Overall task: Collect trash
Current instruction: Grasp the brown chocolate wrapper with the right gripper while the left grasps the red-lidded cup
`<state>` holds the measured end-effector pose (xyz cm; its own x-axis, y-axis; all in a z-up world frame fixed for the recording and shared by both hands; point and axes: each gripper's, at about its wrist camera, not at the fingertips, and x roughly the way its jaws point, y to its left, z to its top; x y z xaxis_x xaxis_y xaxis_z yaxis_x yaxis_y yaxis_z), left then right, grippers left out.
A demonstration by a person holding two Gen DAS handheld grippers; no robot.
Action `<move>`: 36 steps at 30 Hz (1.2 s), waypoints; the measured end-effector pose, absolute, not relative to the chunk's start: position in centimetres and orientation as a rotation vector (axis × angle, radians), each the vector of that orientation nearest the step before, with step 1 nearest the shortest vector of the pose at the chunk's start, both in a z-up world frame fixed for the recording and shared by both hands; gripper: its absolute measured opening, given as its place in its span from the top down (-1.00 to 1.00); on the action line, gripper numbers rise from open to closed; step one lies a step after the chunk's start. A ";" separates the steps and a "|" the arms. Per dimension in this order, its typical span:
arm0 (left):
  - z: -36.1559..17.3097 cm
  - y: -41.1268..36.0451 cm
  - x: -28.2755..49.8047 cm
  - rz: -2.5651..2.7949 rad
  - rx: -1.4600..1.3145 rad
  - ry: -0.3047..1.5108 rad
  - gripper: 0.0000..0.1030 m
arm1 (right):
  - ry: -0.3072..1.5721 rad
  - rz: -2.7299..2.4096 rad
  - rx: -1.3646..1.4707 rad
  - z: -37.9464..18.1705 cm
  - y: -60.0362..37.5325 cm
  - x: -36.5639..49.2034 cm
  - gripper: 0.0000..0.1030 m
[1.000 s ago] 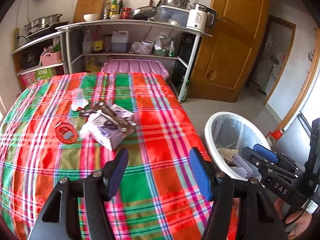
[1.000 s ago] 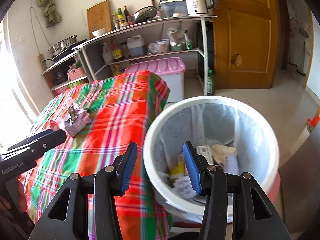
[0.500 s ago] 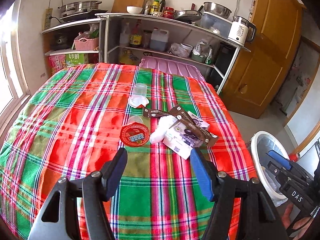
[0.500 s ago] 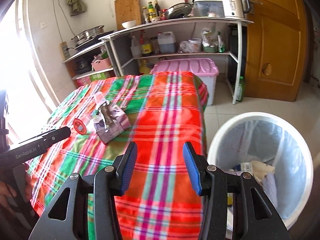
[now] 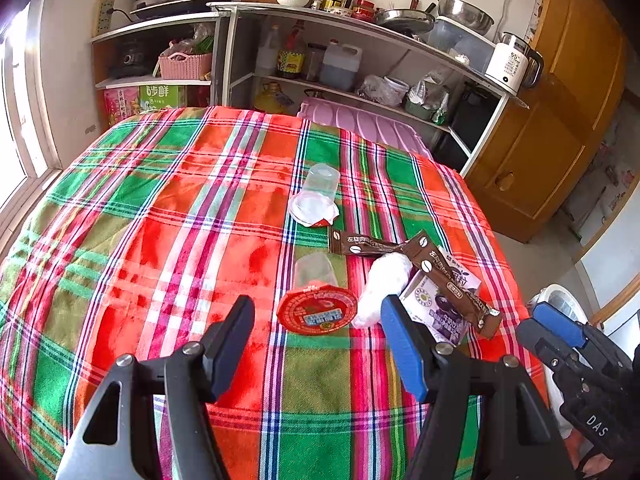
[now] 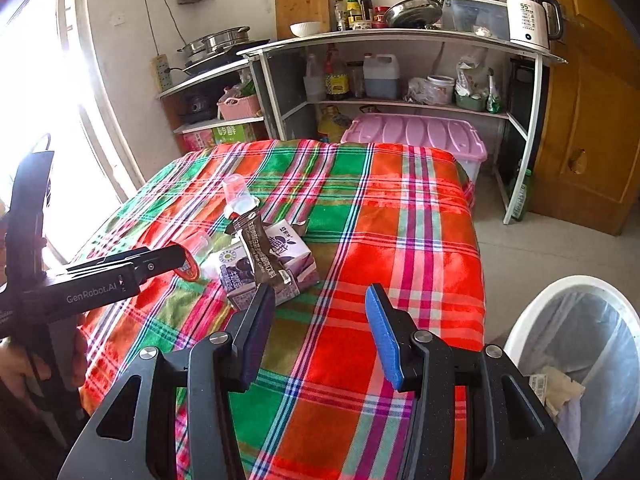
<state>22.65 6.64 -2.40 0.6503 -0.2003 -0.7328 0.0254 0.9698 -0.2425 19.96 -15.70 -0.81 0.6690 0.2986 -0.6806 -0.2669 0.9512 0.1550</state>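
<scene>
Trash lies on the plaid tablecloth [image 5: 160,240]: a clear cup with a red lid [image 5: 317,309], a second clear cup with a peeled white lid [image 5: 316,200], a crumpled white tissue [image 5: 382,288], a purple drink carton [image 5: 444,304] and brown coffee sachets [image 5: 444,276]. My left gripper [image 5: 318,346] is open and empty just short of the red-lidded cup. My right gripper [image 6: 320,332] is open and empty over the cloth, right of the carton [image 6: 276,268]. A white bin [image 6: 580,360] with a liner holds paper scraps at the table's right.
A metal shelf unit [image 6: 400,40] with pots, bottles and a kettle stands behind the table. A pink storage box [image 6: 420,136] sits between them. A wooden door [image 6: 592,100] is at right, a bright window at left.
Both grippers have swung away from the bin toward the table. The left one has come close to the red-lidded cup. Both stayed open and empty.
</scene>
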 end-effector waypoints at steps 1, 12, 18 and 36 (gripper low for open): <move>-2.5 6.7 22.9 -0.144 -0.233 0.856 -0.31 | 0.771 0.331 0.043 -0.8 -15.5 20.2 0.06; -3.9 6.9 24.2 -0.120 -0.223 0.898 -0.29 | 0.776 0.414 -0.016 -1.4 -13.1 22.6 0.06; -4.3 7.4 24.5 -0.115 -0.259 0.897 -0.24 | 0.790 0.440 -0.069 -2.1 -11.8 23.1 0.06; -4.8 7.4 24.0 -0.124 -0.253 0.911 0.16 | 0.811 0.449 0.004 -2.9 -12.2 23.2 0.60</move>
<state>24.04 7.42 -4.76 0.6082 -0.2129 -0.7647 -0.0010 0.9632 -0.2689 23.24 -12.17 -2.88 0.6007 0.3887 -0.6987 -0.3855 0.9064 0.1727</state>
